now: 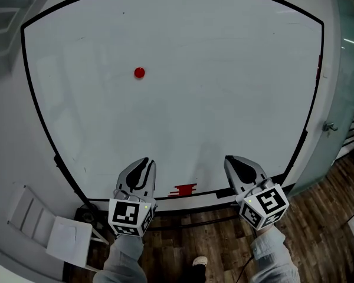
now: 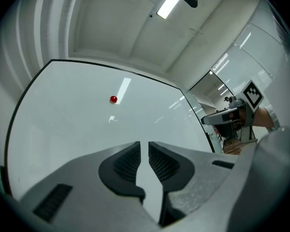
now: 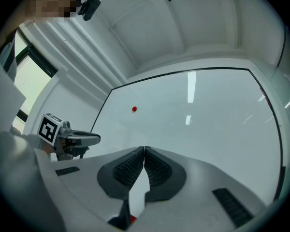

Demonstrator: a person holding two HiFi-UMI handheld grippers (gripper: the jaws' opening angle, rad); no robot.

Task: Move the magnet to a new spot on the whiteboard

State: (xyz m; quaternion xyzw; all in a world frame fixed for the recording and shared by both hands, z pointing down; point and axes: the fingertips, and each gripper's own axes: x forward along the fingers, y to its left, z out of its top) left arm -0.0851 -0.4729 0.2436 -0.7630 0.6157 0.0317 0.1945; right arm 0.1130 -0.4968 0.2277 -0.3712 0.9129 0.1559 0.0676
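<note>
While I am holding both tools low near six o'clock of the whiteboard (image 1: 224,69), the red magnet (image 1: 139,72) is sitting toward ten o'clock of its middle, well apart from both. My left gripper (image 1: 143,161) is standing a sliver apart on nothing, and my right gripper (image 1: 233,158) is resting closed and empty. I am judging the move either unstarted or finished, and I cannot tell which.

left gripper (image 1: 143,161) a slit apart, empty — right gripper (image 1: 233,160) jaws pressed together.
</note>
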